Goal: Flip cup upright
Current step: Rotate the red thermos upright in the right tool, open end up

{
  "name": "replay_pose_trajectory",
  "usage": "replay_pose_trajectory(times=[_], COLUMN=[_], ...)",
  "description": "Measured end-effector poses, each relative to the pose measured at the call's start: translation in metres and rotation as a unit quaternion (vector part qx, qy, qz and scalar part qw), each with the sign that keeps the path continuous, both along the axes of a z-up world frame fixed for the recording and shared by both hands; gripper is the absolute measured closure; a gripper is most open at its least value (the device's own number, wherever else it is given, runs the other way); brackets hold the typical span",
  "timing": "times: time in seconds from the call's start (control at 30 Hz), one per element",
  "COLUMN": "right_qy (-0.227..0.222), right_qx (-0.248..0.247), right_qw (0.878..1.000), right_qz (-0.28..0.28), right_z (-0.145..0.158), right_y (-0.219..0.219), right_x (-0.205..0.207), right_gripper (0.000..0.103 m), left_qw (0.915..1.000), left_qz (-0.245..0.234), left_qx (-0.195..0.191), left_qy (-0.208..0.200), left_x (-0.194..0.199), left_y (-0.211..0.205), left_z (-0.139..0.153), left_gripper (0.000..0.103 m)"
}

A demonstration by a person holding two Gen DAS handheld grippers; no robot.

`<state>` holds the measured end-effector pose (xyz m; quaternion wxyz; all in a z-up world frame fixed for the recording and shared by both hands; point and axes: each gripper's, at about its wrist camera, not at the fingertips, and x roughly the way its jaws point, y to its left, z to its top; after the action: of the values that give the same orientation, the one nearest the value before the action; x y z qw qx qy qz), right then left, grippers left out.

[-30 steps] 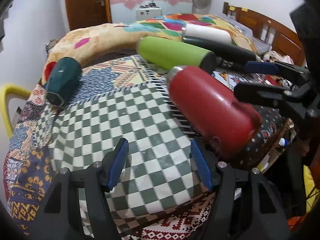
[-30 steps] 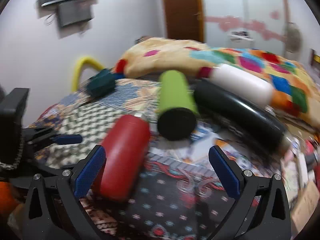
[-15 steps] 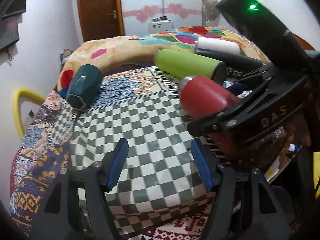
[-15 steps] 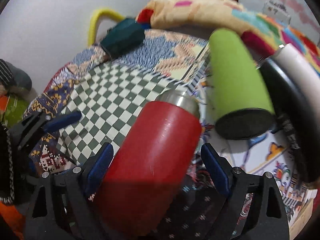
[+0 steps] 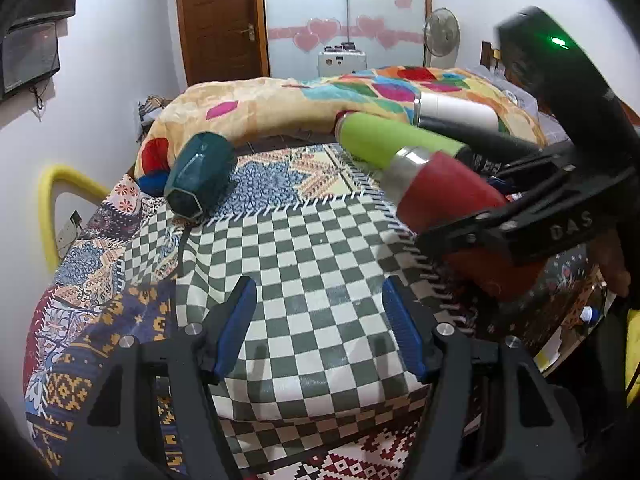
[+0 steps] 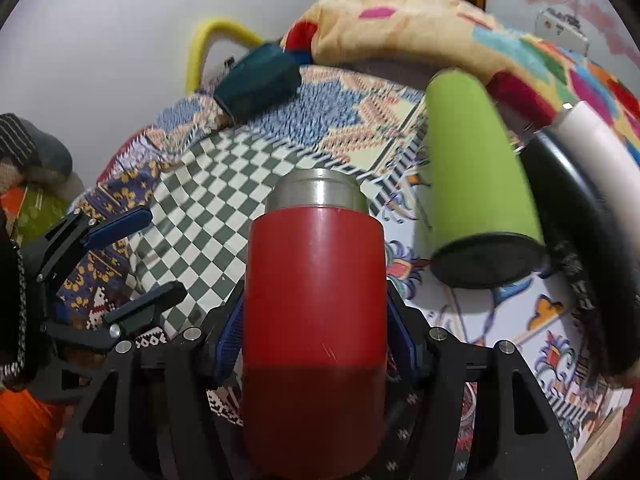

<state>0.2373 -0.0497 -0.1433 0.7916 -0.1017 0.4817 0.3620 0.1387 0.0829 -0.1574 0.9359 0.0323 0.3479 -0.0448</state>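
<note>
Patchwork cloth (image 5: pixel 320 264) with a green-and-white checked part covered the bed, and a rolled colourful blanket (image 5: pixel 280 108) lay along the far side, with a brown door (image 5: pixel 218 20) behind it. On the cloth several things lay on their sides: a dark green cup (image 5: pixel 198 174) at the far left, and at the right a lime green bottle (image 6: pixel 476 168), a black bottle (image 6: pixel 580 240) and a white bottle (image 6: pixel 600 140) next to each other.

The red cup (image 6: pixel 316 292) was the task's thing. It lay tilted at the right side of the checked part, its steel rim (image 6: pixel 318 192) pointing to the far side. The right gripper (image 6: pixel 316 344) was closed on the red body, one blue pad on each side, low near the base. I could not tell if the base was touching the cloth or was already a little lifted. The left gripper (image 5: pixel 320 332) was open and held nothing; it hung over the near part of the checked cloth, well apart from the cup.

In my judgement the turn to upright was only beginning. The smooth round body could slip or rotate between the pads, because the grip was near one end. The bed was soft and uneven, so the cup could fall over again when released. The lime green bottle lay near, and a wide swing could knock it and make it roll.
</note>
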Motion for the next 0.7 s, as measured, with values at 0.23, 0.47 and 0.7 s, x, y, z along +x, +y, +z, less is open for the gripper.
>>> replay_pose_trajectory(times=[0.23,0.47,0.7], right_qy=[-0.087,-0.12,-0.11], right_qx=[0.037,0.068,0.073], right_qw=[0.995,0.99,0.99], right_qz=[-0.016,-0.031,-0.043], right_z=[0.027,0.042,0.029], right_y=[-0.025,-0.033,-0.034], right_x=[-0.029,-0.027,-0.018], right_gripper=[0.044,0.044,0.044], left_qw=[0.9992,0.9963,0.9943], left_qz=[0.01,0.013,0.028], left_qx=[-0.013,-0.052,-0.071], left_qy=[-0.037,-0.067,-0.074], left_x=[-0.01,-0.016,-0.017], left_y=[-0.008,-0.01,-0.006], left_z=[0.015,0.029,0.032], left_gripper=[0.032,0.019,0.008])
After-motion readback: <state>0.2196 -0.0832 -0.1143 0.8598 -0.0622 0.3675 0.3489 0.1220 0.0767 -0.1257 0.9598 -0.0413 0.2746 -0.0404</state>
